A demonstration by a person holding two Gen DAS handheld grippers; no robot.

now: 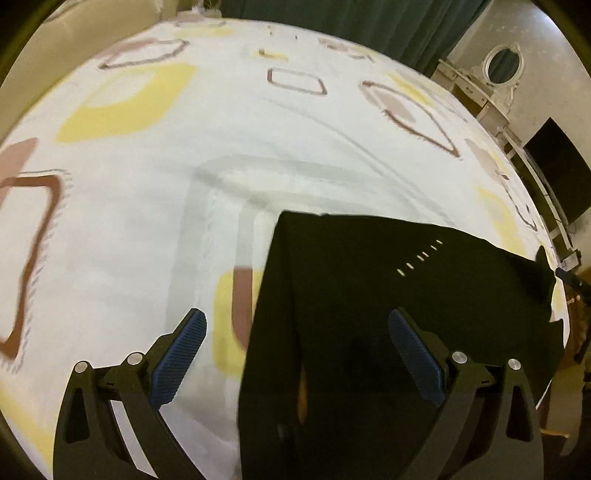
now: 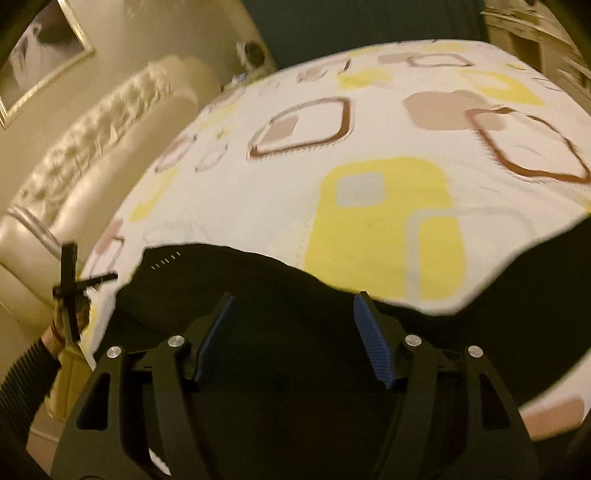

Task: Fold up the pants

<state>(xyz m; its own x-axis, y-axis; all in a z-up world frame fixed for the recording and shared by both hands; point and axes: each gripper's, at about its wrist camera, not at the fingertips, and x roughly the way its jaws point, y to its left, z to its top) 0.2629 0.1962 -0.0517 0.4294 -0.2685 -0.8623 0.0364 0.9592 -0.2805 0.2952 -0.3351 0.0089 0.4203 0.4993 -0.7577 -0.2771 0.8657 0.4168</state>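
Black pants (image 1: pixel 388 295) lie on the bed near its edge, with a short row of small white marks on the cloth. My left gripper (image 1: pixel 297 314) hangs above their left edge, open, its blue pads (image 1: pixel 181 354) wide apart with nothing pressed between them. In the right wrist view the pants (image 2: pixel 258 288) spread across the lower part of the picture. My right gripper (image 2: pixel 293 297) is open above them, and neither blue pad presses on the cloth. A hand (image 2: pixel 62 325) in a dark ribbed sleeve holds the other gripper tool at the far left.
The bed wears a white sheet (image 1: pixel 147 221) printed with yellow and brown squares. A cream tufted headboard (image 2: pixel 92 147) and a framed picture (image 2: pixel 37 55) are on one side. A dark curtain (image 1: pixel 351 22), a white dresser with an oval mirror (image 1: pixel 502 66) and a dark screen (image 1: pixel 561 173) lie beyond.
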